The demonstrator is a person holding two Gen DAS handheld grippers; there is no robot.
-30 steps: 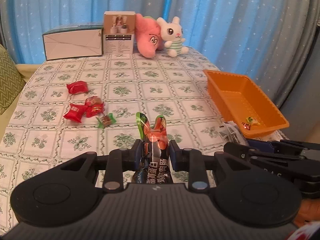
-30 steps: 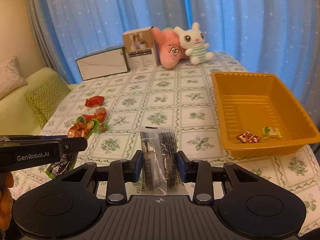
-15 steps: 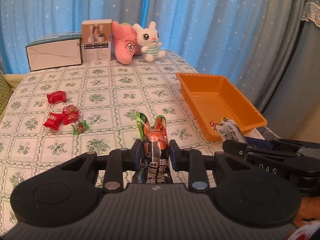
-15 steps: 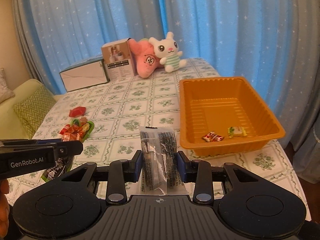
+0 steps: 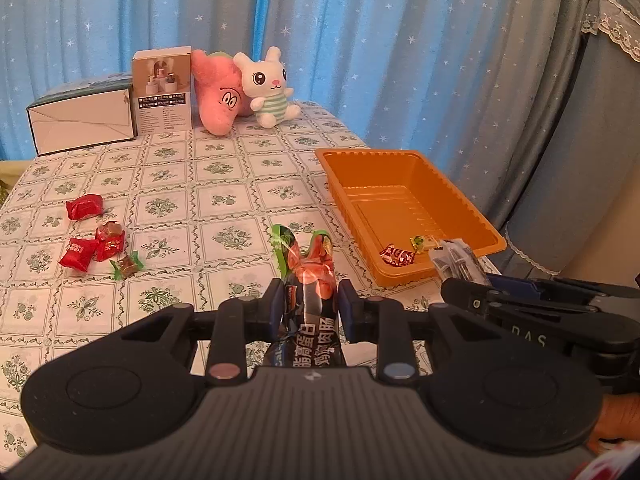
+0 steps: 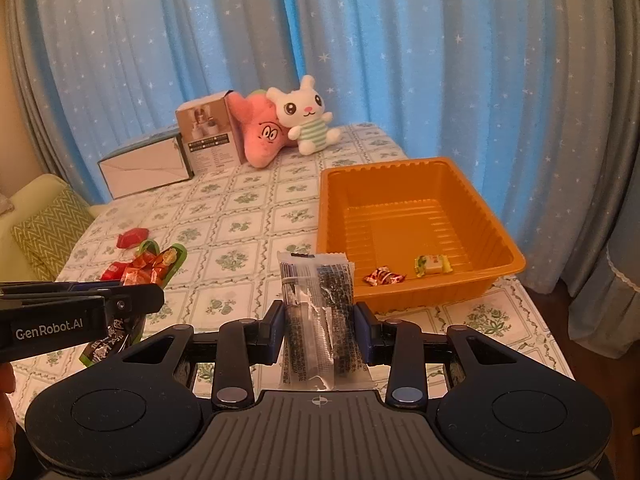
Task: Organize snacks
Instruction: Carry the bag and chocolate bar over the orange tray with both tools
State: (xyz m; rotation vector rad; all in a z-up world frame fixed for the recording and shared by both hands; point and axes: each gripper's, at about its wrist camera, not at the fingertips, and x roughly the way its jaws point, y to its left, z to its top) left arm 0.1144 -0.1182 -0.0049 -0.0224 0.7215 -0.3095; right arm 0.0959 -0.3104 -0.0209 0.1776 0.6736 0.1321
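Blue curtains with small stars hang behind a table (image 5: 224,184) covered with a green flower-pattern cloth. At its right side stands an orange tray (image 6: 500,240), placed there, I think, as the collecting place, because two small wrapped candies (image 6: 404,272) lie already inside it near the front wall. Several red candies (image 5: 94,236) are left loose on the cloth at the left, well apart from the tray. At the far edge, two boxes and two plush toys stand out of the way.

Each gripper carries one snack. The left gripper (image 5: 310,310) has its fingers closed on a dark sausage packet (image 5: 308,280) with green and orange print, held upright. The right gripper (image 6: 320,328) is clamped on a clear packet with dark contents (image 6: 318,304), also upright, just before the tray's near wall. Both tools point forward and slope down toward the table, side by side, the right one closer to the tray. The next step is probably to drop both packets in.
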